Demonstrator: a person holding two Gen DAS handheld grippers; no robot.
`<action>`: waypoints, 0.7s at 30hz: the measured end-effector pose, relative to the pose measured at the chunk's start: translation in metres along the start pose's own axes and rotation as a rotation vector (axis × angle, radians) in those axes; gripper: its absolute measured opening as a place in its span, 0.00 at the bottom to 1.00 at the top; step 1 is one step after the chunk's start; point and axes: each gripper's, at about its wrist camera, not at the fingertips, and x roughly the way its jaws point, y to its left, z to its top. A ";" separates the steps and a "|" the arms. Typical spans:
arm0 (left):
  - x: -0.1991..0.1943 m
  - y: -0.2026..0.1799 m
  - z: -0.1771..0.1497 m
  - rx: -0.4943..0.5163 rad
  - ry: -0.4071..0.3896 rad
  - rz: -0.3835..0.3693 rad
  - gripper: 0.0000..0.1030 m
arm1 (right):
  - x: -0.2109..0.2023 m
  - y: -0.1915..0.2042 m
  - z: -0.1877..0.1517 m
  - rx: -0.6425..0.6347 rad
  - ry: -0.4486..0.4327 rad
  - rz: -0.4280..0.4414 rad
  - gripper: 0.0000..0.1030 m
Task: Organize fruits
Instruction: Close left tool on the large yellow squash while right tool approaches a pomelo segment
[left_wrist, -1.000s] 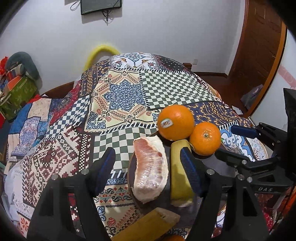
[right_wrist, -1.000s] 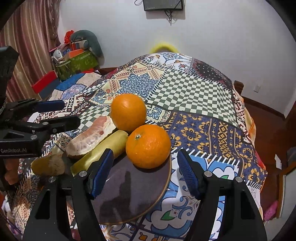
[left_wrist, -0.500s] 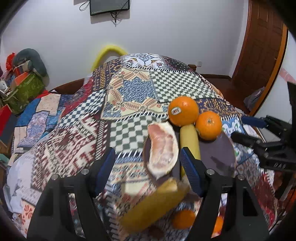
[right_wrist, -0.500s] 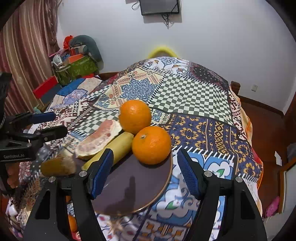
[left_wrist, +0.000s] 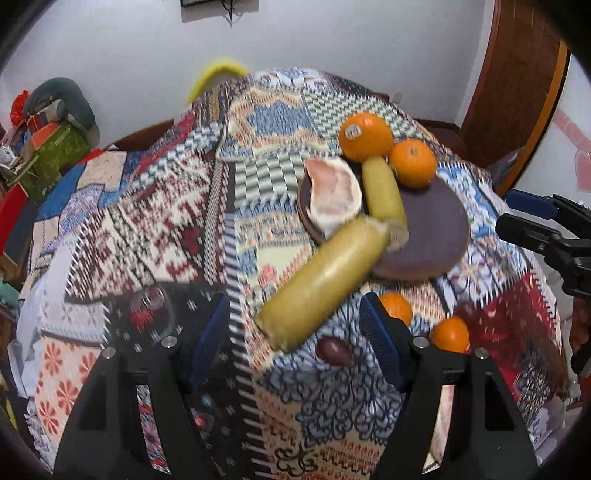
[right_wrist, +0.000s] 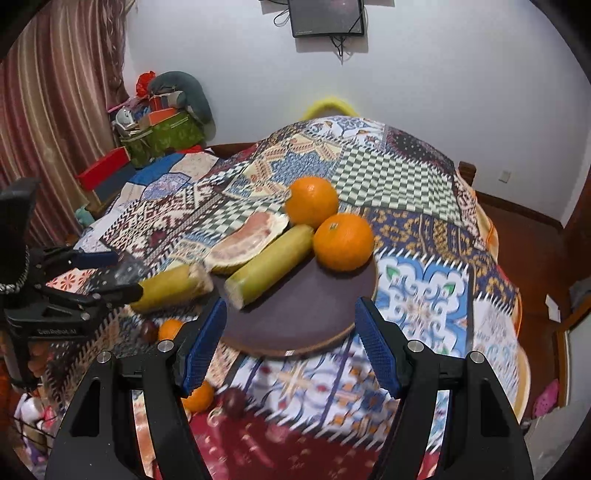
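The plate (right_wrist: 295, 317) sits on the quilted desk (right_wrist: 399, 173). On it lie two oranges (right_wrist: 343, 242), a pomelo wedge (right_wrist: 245, 240) and a yellow stalk (right_wrist: 269, 264). A second stalk (left_wrist: 321, 282) lies off the plate's near-left edge. Small oranges (left_wrist: 448, 334) and a plum (left_wrist: 334, 350) lie nearer than the plate. The left hand-held gripper (left_wrist: 295, 343) and the right hand-held gripper (right_wrist: 291, 347) both gape, released, holding nothing.

Both my fisheye views are evenly, softly lit indoors, with faint shadows. Edges curve and darken to black corners. Motion blur smears the patterned cloth (left_wrist: 155, 236) in the lower frame; the white wall (right_wrist: 424, 81) stays sharper.
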 end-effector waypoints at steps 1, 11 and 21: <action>0.003 -0.001 -0.002 -0.002 0.008 -0.002 0.70 | 0.000 0.001 -0.003 0.008 0.005 0.002 0.66; 0.033 -0.015 0.008 0.048 0.018 0.024 0.70 | 0.010 0.000 -0.034 0.031 0.065 -0.027 0.66; 0.038 -0.018 0.014 0.060 -0.021 0.084 0.46 | 0.015 -0.013 -0.041 0.050 0.090 -0.039 0.66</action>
